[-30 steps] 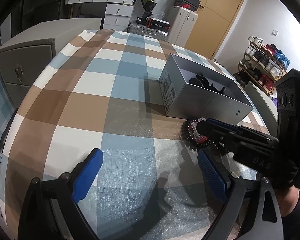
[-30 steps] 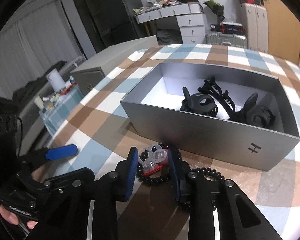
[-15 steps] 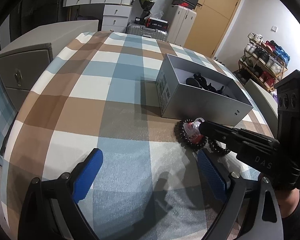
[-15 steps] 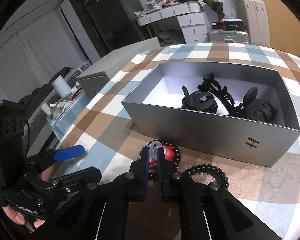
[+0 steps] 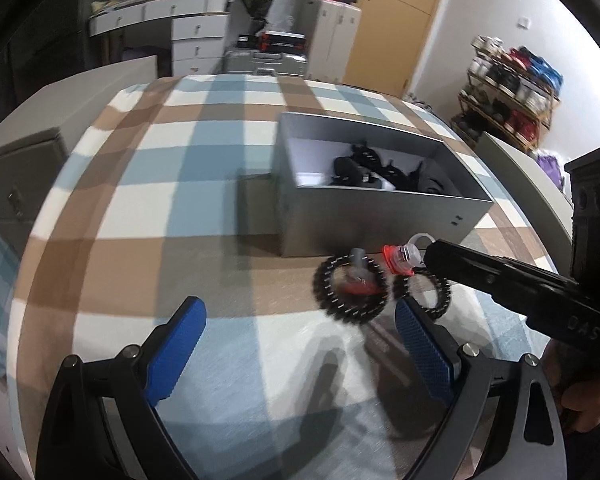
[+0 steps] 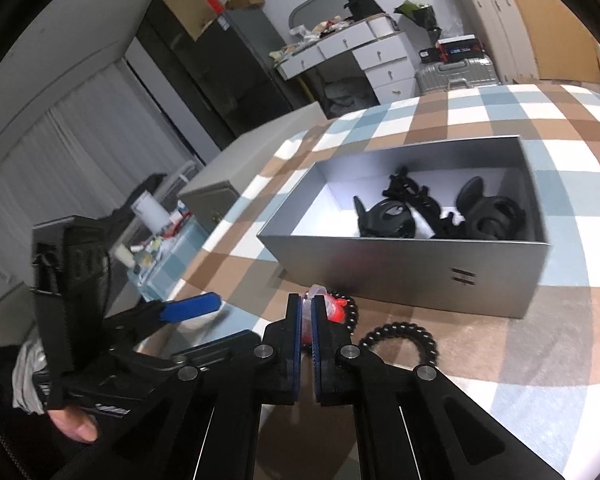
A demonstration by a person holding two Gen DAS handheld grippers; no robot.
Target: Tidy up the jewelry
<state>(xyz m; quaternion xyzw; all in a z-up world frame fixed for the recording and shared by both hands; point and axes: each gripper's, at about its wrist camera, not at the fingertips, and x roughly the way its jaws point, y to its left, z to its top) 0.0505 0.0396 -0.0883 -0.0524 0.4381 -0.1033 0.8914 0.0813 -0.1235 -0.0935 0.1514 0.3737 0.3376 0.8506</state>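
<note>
A grey open box (image 5: 380, 216) stands on the checked tablecloth and holds black hair clips (image 6: 440, 212). In front of it lie two black bead bracelets (image 5: 350, 292) (image 5: 422, 292). My right gripper (image 6: 306, 304) is shut on a clear and red plastic piece (image 5: 400, 258) and holds it just above the bracelets. A second clear and red piece (image 5: 358, 280) lies inside the larger bracelet. My left gripper (image 5: 300, 340) is open and empty, low over the cloth just before the bracelets.
A grey cabinet (image 5: 16, 176) stands left of the table. A low side table with small bottles (image 6: 152, 232) is beyond the table's left edge. A shoe rack (image 5: 512, 92) and drawers (image 5: 196, 44) stand farther off.
My right gripper has closed fully on the clear and red piece and lifted it off the bracelets. The left gripper has moved closer to the bracelets and box.
</note>
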